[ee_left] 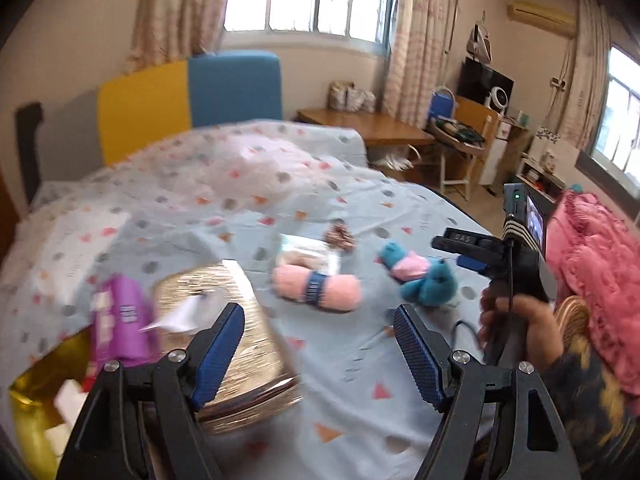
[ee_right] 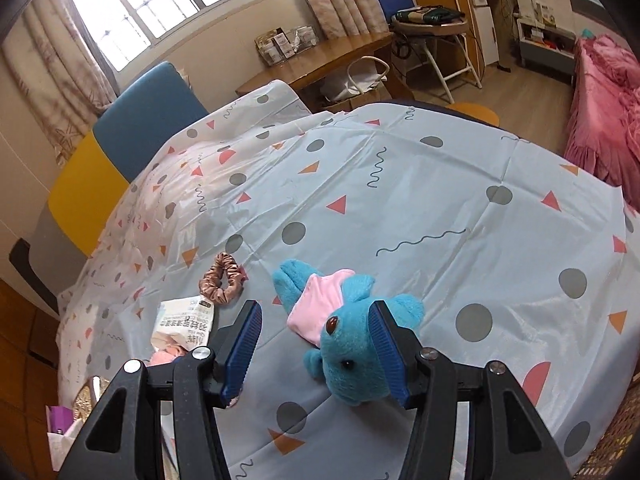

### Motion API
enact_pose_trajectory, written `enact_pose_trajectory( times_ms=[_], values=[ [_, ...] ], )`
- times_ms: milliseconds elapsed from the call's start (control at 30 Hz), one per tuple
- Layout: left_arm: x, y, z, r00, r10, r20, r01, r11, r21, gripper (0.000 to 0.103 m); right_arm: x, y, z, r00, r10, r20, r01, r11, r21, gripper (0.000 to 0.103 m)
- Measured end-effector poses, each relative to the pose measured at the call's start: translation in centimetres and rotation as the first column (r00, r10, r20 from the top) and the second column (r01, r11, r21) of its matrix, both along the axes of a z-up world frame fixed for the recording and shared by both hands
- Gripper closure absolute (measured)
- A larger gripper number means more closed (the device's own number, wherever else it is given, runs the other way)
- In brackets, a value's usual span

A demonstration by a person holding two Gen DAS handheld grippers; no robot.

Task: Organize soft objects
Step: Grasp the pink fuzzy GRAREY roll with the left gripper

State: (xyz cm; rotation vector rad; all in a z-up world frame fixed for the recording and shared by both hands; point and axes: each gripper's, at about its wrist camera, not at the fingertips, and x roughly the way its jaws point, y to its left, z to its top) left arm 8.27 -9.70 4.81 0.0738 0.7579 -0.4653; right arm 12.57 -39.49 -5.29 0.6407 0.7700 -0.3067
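Left wrist view: we find the left hand-held gripper (ee_left: pixel 320 344) spread wide and holding nothing above the patterned pale-blue bedsheet (ee_left: pixel 360 360). Ahead of it lies a pink rolled towel with a blue band (ee_left: pixel 318 287); ahead and to its right, a blue plush toy in a pink shirt (ee_left: pixel 416 276). A shiny gold-wrapped box (ee_left: pixel 236 344) sits at its left finger, a purple packet (ee_left: pixel 120 316) further left.

Right wrist view: the right hand-held gripper (ee_right: pixel 316 350) is also spread and empty, and the plush toy's head lies between its fingers, against the right one. We judge the toy light, soft and compressible; the head or torso offers a secure hold. A brown satin scrunchie (ee_right: pixel 224 278) and a printed plastic packet (ee_right: pixel 186 322) lie ahead-left, apart from the toy, obstructing nothing.
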Motion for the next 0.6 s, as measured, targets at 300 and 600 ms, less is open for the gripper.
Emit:
enact_pose_trajectory(
  times_ms=[300, 600],
  values=[
    [8.8, -8.3, -5.3, 0.969, 0.066, -0.238, -0.070, 0.998, -0.007, 0.025, -1.2, -1.3, 0.7, 0.996, -0.063, 0.065, 0.060, 0.997, 0.037, 0.047],
    [15.5, -9.4, -13.5, 0.853, 0.320, -0.412, -0.305, 0.947, 0.102, 0.025, -0.9, -1.1, 0.7, 0.996, -0.024, 0.082, 0.018, 0.997, 0.072, 0.047]
  ],
)
